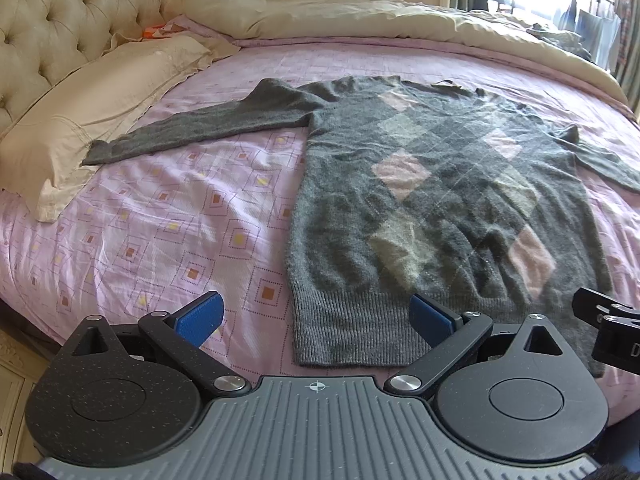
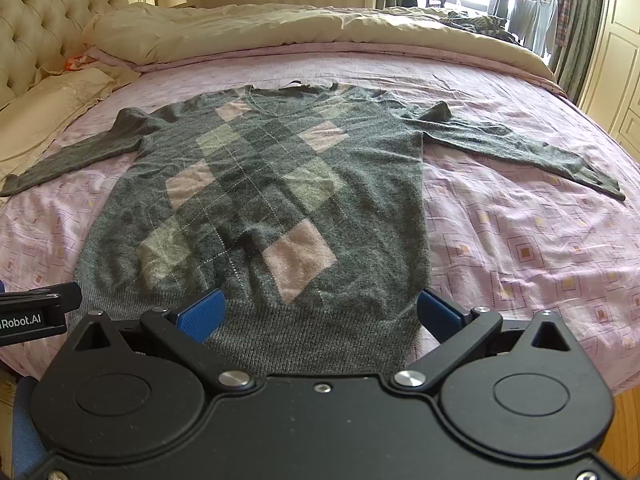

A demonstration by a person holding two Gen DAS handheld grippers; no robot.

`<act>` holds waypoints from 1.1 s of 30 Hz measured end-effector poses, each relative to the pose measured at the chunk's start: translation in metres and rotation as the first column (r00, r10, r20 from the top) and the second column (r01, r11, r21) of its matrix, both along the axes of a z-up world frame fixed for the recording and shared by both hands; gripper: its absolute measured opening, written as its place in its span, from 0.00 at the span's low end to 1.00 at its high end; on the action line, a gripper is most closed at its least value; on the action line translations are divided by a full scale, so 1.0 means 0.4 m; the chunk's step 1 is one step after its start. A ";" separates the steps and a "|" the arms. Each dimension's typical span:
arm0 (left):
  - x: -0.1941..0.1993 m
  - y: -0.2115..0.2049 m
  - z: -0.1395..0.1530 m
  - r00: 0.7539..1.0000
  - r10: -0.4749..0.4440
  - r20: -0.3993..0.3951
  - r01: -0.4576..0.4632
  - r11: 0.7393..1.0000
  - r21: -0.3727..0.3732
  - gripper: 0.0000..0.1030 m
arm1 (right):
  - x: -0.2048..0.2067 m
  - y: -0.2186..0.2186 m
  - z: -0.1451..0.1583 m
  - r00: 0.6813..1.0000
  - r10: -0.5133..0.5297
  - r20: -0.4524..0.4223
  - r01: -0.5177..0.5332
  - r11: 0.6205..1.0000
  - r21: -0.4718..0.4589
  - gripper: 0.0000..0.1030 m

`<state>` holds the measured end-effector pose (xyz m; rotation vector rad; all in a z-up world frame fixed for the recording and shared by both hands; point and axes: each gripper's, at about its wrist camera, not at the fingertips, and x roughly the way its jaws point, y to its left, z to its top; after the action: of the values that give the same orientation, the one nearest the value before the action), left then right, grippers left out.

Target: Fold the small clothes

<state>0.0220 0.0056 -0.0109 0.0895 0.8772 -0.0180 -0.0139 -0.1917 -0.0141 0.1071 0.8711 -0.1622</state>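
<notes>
At the far left, a beige tufted headboard is standing behind a cream pillow, and the cuff of the left sleeve is lying on the edge of that pillow. The grey sweater is lying flat and face up on the pink bed sheet, with both sleeves spreading outward and the neckline pointing away from the cameras. The left gripper is hovering with its jaws wide apart and holding nothing; its left blue pad is showing over the bare sheet, and the other pad is showing over the ribbed hem, near the lower left corner of the sweater. The right gripper is also gaping and empty, above the hem toward the lower right corner. The sweater is looking soft and fuzzy, with pink and pale grey diamond shapes crossing the front; the sheet is thin, wrinkled, printed with small squares. A puffy cream duvet is bunching along the far side.
</notes>
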 end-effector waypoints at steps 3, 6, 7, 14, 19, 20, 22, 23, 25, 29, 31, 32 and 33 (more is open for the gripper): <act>0.006 -0.002 -0.002 1.000 0.002 -0.001 -0.002 1.000 -0.001 0.98 | 0.005 0.001 -0.003 1.000 0.002 -0.003 -0.002 1.000 0.004 0.99; 0.010 -0.003 -0.004 1.000 0.003 -0.003 -0.003 1.000 0.001 0.98 | 0.010 0.000 -0.006 1.000 0.003 -0.006 -0.003 1.000 0.013 0.99; 0.012 -0.003 -0.004 1.000 0.003 -0.005 -0.003 1.000 0.001 0.98 | 0.012 -0.001 -0.007 1.000 0.002 -0.007 -0.002 1.000 0.017 0.99; 0.030 -0.002 -0.009 1.000 0.005 -0.014 -0.005 1.000 -0.003 0.98 | 0.027 -0.011 -0.016 1.000 -0.003 -0.017 0.004 0.999 0.038 0.99; 0.050 -0.009 -0.009 1.000 -0.011 -0.001 0.011 1.000 -0.007 0.98 | 0.044 -0.024 -0.024 1.000 -0.001 -0.011 0.002 0.998 0.056 0.99; 0.056 -0.012 -0.010 1.000 -0.016 0.004 0.016 1.000 -0.006 0.98 | 0.049 -0.028 -0.026 1.000 -0.001 -0.010 0.002 0.998 0.064 0.99; 0.068 -0.018 -0.010 1.000 -0.027 0.014 0.027 1.000 -0.002 0.98 | 0.058 -0.039 -0.029 1.000 -0.001 -0.003 0.001 0.996 0.090 0.99; 0.075 -0.022 -0.010 0.999 -0.033 0.018 0.033 0.999 0.002 0.98 | 0.063 -0.048 -0.031 1.000 -0.002 0.001 0.002 0.994 0.110 0.99; 0.092 -0.029 -0.009 0.999 -0.047 0.027 0.047 0.999 0.007 0.98 | 0.075 -0.067 -0.034 1.000 -0.007 0.014 0.005 0.988 0.156 0.99; 0.130 -0.043 -0.003 0.996 -0.065 0.059 0.065 0.998 0.011 0.98 | 0.100 -0.126 -0.040 0.998 -0.027 0.053 0.012 0.962 0.273 0.99; 0.151 -0.051 0.003 0.994 -0.071 0.080 0.070 0.997 0.012 0.98 | 0.115 -0.162 -0.042 0.997 -0.037 0.072 0.011 0.945 0.328 0.99; 0.163 -0.056 0.006 0.993 -0.074 0.089 0.073 0.997 0.013 0.98 | 0.124 -0.180 -0.043 0.996 -0.047 0.070 0.021 0.942 0.335 0.99; 0.175 -0.061 0.008 0.992 -0.077 0.099 0.076 0.997 0.014 0.98 | 0.134 -0.198 -0.043 0.996 -0.063 0.067 0.037 0.944 0.327 0.99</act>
<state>0.0918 -0.0187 -0.0075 0.1322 0.7745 -0.0803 0.0398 -0.2708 -0.0314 0.4426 0.8128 -0.0597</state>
